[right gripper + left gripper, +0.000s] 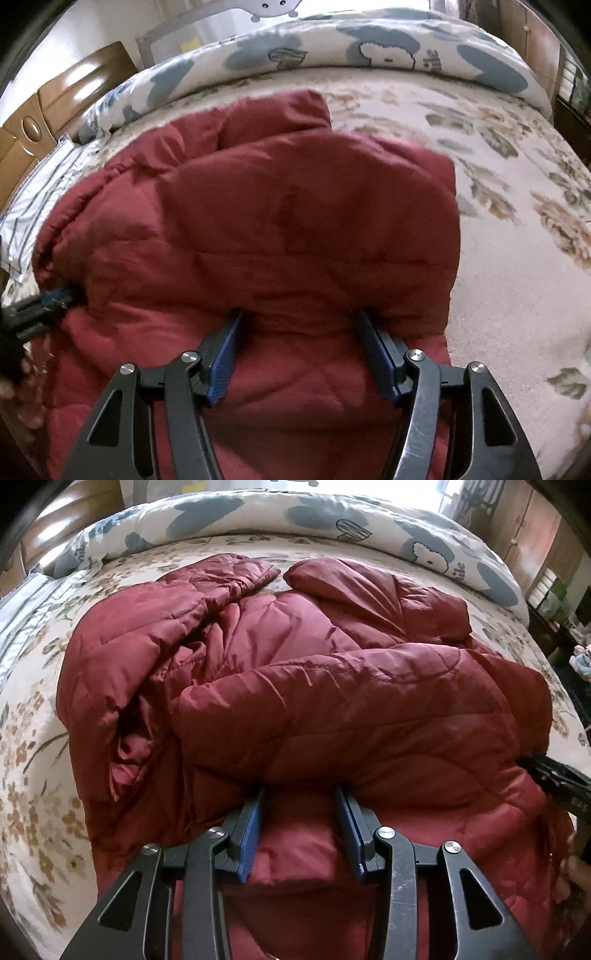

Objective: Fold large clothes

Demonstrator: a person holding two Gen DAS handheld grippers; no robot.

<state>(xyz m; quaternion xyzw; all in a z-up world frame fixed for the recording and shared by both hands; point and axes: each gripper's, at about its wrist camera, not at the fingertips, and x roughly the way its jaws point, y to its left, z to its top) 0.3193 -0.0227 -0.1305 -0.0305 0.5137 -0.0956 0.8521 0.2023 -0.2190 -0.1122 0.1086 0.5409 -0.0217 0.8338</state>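
Observation:
A puffy dark red quilted jacket (332, 701) lies bunched on the bed, one sleeve and its far part spread toward the duvet. My left gripper (301, 790) points down at its near edge. The tips are tucked under a folded-over layer, and red fabric fills the gap between the blue pads. In the right wrist view the jacket (295, 221) is folded over on itself. My right gripper (299, 314) holds the same edge further right, tips hidden under the fold. Each gripper shows at the other view's edge: right gripper (554, 779), left gripper (40, 306).
The bed has a cream floral cover (517, 277). A rolled white and blue cartoon duvet (332, 520) runs along the far side. A striped pillow (33, 206) and a wooden headboard (55, 96) are at the left. Cabinets and shelves (546, 590) stand past the bed's right end.

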